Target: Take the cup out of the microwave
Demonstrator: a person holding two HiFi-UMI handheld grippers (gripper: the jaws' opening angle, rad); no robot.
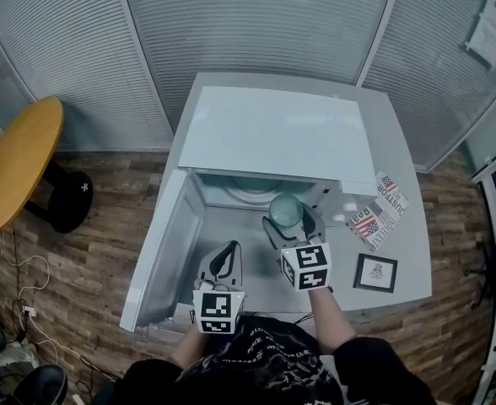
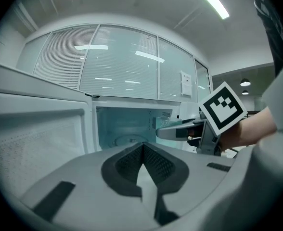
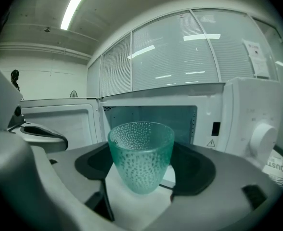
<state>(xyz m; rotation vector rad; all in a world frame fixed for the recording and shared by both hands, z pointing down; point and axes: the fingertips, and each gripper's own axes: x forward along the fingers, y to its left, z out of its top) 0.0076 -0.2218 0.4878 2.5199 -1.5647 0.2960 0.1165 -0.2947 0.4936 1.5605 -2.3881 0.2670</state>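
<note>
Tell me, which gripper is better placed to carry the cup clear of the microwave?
The right gripper. Its jaws hold the cup in front of the open microwave. The left gripper has its jaws together and empty, off to the side.

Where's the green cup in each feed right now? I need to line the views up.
Head view: cup at centre, between the right gripper jaws, just outside the microwave cavity.
Left gripper view: at most a teal sliver above the right gripper's near jaw; uncertain.
Right gripper view: dead centre, between the jaws.
Shared landmark: the microwave cavity.
</note>
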